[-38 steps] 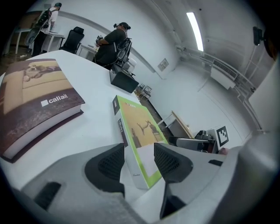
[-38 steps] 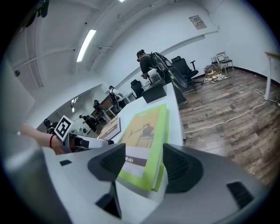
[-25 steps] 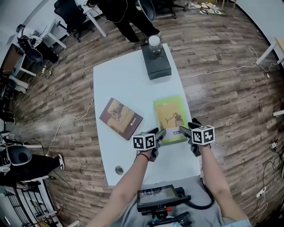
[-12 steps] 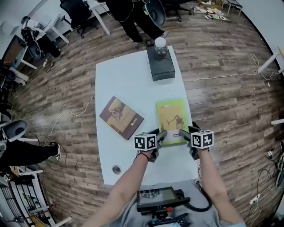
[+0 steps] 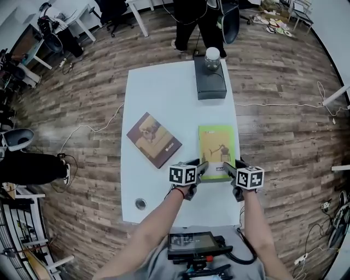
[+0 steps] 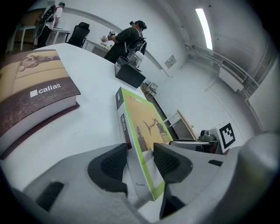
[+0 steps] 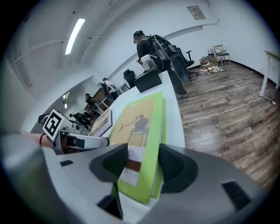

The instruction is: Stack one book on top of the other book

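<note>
A green book (image 5: pixel 217 146) lies flat on the right side of the white table (image 5: pixel 164 93). A thicker brown book (image 5: pixel 154 139) lies to its left, apart from it. My left gripper (image 5: pixel 203 166) is shut on the green book's near left corner (image 6: pixel 140 144), with one pad under the spine and one on the cover. My right gripper (image 5: pixel 226 166) straddles the near right corner (image 7: pixel 142 144). Its jaws are closing with the book between them, and the pads are not pressing on it. The brown book (image 6: pixel 30 96) shows at the left of the left gripper view.
A black box (image 5: pixel 210 85) with a glass jar (image 5: pixel 212 56) on it stands at the table's far end. A person (image 5: pixel 191 13) stands behind it. The table's near left has a round cable hole (image 5: pixel 140 204). Cables run over the wooden floor at both sides.
Both grippers have stayed at the green book's near corners, and the book has not moved. Only the head view has shifted, so the table sits a little further right.
</note>
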`<state>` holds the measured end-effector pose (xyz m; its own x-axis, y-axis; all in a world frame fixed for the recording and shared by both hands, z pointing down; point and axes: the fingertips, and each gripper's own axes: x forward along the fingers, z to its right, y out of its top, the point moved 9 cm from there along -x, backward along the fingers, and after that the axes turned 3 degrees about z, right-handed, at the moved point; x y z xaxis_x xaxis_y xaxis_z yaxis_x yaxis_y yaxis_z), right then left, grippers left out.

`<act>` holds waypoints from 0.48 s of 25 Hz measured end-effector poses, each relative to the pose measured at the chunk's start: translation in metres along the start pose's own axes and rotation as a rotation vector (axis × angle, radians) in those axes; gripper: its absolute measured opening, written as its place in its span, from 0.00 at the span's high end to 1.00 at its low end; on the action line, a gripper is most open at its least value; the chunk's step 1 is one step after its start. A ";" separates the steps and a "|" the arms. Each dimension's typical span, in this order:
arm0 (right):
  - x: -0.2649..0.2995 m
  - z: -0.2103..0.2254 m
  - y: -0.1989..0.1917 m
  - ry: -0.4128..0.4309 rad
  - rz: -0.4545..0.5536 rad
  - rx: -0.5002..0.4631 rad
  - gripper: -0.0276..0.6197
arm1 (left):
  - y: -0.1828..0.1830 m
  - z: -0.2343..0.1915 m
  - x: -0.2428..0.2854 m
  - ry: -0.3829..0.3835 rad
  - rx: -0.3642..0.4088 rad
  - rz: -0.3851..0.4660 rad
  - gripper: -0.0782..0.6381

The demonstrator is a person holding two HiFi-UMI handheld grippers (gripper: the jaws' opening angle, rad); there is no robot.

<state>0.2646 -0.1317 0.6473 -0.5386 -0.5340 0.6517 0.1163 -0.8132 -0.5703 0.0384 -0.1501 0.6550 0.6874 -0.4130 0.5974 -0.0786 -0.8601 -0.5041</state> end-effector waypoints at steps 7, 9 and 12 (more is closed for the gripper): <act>-0.002 -0.006 0.003 0.003 0.041 -0.034 0.60 | 0.004 0.001 -0.007 -0.007 -0.020 0.039 0.62; -0.001 -0.008 0.007 0.005 0.052 -0.046 0.60 | 0.007 0.001 -0.009 -0.010 -0.018 0.051 0.62; 0.000 -0.013 0.016 0.011 0.059 -0.073 0.60 | 0.013 0.000 -0.014 -0.014 -0.021 0.080 0.62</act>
<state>0.2554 -0.1415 0.6319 -0.5418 -0.5775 0.6107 0.0869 -0.7612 -0.6427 0.0279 -0.1557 0.6406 0.6882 -0.4769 0.5468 -0.1492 -0.8305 -0.5367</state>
